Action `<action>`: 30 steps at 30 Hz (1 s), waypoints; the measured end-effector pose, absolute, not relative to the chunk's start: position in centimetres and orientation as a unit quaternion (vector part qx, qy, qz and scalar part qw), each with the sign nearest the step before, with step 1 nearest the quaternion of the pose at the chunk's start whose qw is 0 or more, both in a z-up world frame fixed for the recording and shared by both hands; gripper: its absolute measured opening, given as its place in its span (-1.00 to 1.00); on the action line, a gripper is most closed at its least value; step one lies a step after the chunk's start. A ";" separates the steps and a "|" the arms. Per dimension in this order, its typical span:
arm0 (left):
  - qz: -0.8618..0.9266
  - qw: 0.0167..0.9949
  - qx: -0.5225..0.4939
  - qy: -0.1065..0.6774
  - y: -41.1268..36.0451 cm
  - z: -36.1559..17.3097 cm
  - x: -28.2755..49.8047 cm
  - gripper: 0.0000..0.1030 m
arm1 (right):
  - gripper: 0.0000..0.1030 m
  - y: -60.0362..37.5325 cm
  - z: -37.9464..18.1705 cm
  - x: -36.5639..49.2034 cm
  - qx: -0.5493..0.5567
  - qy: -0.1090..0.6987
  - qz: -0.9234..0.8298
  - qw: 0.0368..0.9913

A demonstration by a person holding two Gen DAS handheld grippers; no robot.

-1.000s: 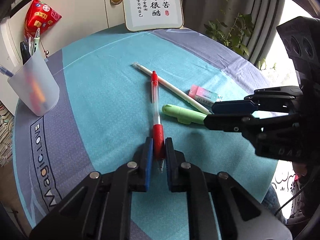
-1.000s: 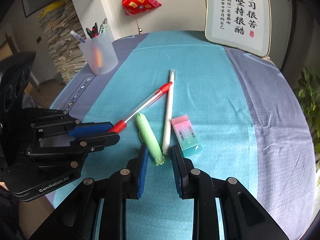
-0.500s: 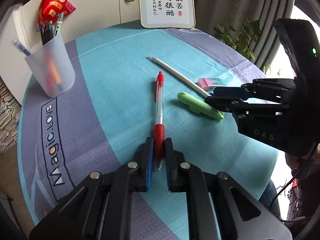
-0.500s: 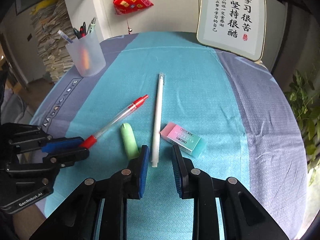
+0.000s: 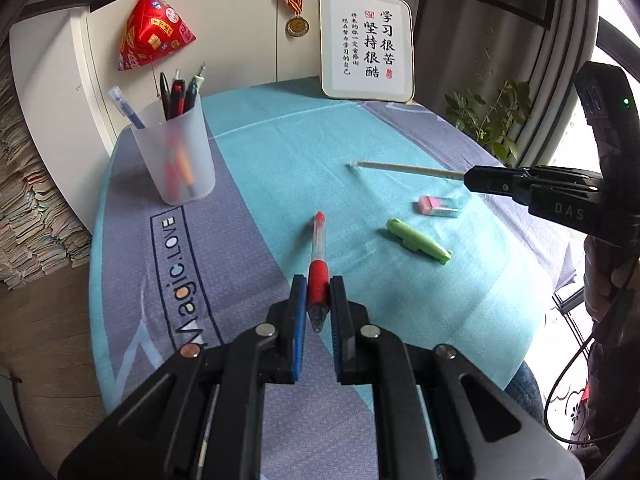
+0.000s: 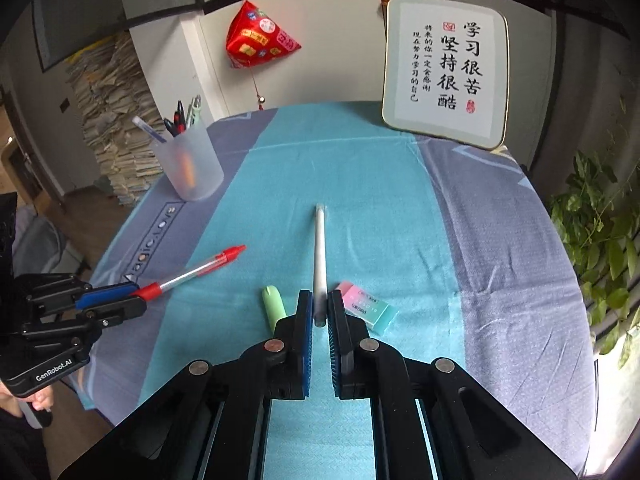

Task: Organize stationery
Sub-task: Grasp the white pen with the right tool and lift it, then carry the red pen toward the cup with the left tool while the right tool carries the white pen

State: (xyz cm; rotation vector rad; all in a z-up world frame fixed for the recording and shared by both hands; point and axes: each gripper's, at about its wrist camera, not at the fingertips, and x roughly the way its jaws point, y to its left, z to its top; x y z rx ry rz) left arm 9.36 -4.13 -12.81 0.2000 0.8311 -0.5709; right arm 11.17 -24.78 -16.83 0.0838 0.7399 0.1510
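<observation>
My left gripper (image 5: pixel 318 294) is shut on the red-grip end of a clear red pen (image 5: pixel 319 254), held above the cloth and pointing away from me. My right gripper (image 6: pixel 320 308) is shut on the near end of a long white pen (image 6: pixel 320 256), lifted off the table. From the left wrist view that white pen (image 5: pixel 404 168) sticks out leftward from the right gripper (image 5: pixel 476 178). From the right wrist view the red pen (image 6: pixel 196 272) juts from the left gripper (image 6: pixel 134 300). A green highlighter (image 5: pixel 418 244) and a pink-and-teal eraser (image 5: pixel 440 206) lie on the cloth.
A frosted pen cup (image 5: pixel 176 152) holding several pens stands at the table's left rear, also seen as the cup (image 6: pixel 190 164). A framed calligraphy board (image 5: pixel 366 46) leans at the back edge. A plant (image 6: pixel 600 240) stands off the right side. A stack of papers (image 6: pixel 108 120) fills the left background.
The right gripper closed on the white pen and lifted it off the table. The left gripper rose and moved with the red pen, bringing the pen cup closer in view.
</observation>
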 end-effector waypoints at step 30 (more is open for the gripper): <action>-0.189 0.942 0.013 0.277 2.4 1.4 15.6 -0.83 | -0.83 -16.0 -2.0 13.9 0.026 0.223 0.181 0.957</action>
